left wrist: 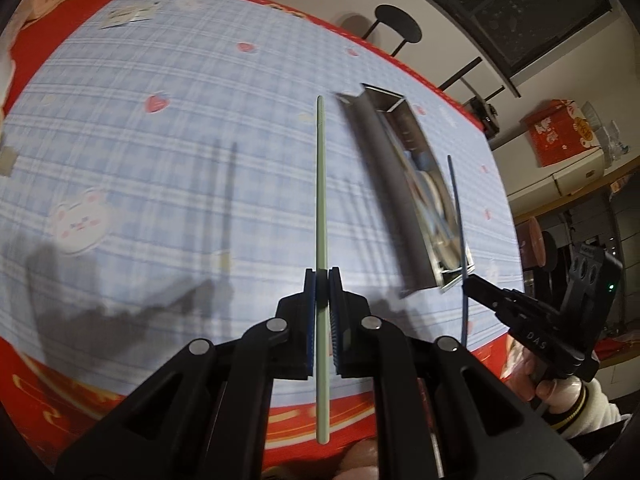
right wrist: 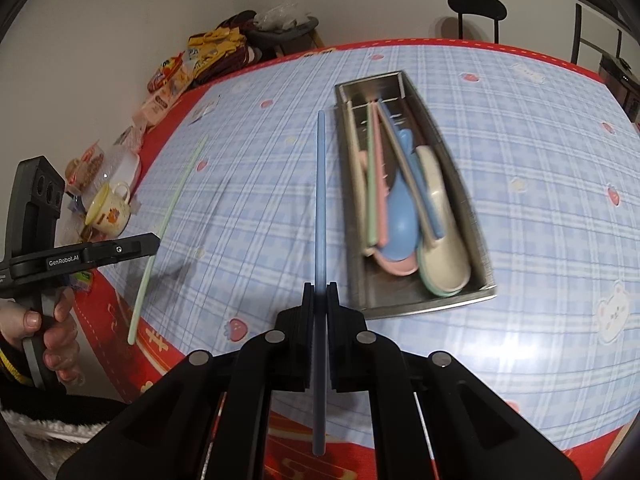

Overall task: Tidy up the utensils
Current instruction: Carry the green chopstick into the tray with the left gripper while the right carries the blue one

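Observation:
My left gripper (left wrist: 322, 280) is shut on a pale green chopstick (left wrist: 321, 184), held above the blue checked tablecloth (left wrist: 160, 160) and pointing away from me. My right gripper (right wrist: 320, 292) is shut on a blue chopstick (right wrist: 320, 184), also lifted off the cloth. Each gripper shows in the other view: the right one (left wrist: 466, 280) with its blue chopstick (left wrist: 458, 208) beside the tray, the left one (right wrist: 154, 240) with the green chopstick (right wrist: 168, 216). A metal tray (right wrist: 472, 300) lies right of the blue chopstick; it holds several pastel spoons (right wrist: 400, 216) and chopsticks (right wrist: 372, 184).
Snack packets (right wrist: 208, 52), a yellow cup (right wrist: 108, 208) and a plastic tub (right wrist: 120, 164) crowd the table's far left edge. A black chair (right wrist: 476, 8) stands behind the table. A person's hands (right wrist: 56, 328) hold both gripper handles. Red cloth borders the table edge (right wrist: 112, 320).

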`<state>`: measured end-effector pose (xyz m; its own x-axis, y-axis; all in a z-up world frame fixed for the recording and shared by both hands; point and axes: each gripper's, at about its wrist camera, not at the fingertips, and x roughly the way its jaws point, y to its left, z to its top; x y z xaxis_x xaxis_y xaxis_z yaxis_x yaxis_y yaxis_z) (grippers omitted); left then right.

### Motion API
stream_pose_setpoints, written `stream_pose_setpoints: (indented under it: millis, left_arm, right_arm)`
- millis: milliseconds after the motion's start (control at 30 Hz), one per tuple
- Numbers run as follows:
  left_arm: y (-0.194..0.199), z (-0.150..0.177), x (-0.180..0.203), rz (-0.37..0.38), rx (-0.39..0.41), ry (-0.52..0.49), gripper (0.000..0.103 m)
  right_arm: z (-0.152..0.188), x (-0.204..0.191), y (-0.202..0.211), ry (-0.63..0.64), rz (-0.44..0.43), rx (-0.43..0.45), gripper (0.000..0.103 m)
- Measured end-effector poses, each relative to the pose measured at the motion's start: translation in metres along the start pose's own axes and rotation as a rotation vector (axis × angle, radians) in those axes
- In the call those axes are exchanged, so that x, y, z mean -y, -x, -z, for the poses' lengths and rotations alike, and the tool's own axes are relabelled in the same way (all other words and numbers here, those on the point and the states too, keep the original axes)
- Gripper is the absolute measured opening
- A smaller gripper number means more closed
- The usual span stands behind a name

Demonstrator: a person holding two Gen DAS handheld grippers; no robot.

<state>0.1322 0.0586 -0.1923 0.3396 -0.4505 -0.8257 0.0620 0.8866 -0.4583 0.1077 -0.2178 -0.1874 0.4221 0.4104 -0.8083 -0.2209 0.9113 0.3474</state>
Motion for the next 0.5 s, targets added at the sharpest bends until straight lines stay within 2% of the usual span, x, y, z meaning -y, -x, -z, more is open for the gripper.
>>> stream_pose_setpoints:
  millis: [233, 500]
  left_arm:
    - [-0.030, -0.018, 0.043, 0.031, 0.005, -0.001, 0.010]
    - [-0.077, -0.047, 0.073, 0.114, -0.006, 0.093, 0.010]
  right_arm:
    - [-0.026, 0.029, 0.007, 0.005, 0.003, 0.002, 0.006]
    - [-0.068, 0.050, -0.014, 0.038, 0.018, -0.042, 0.006]
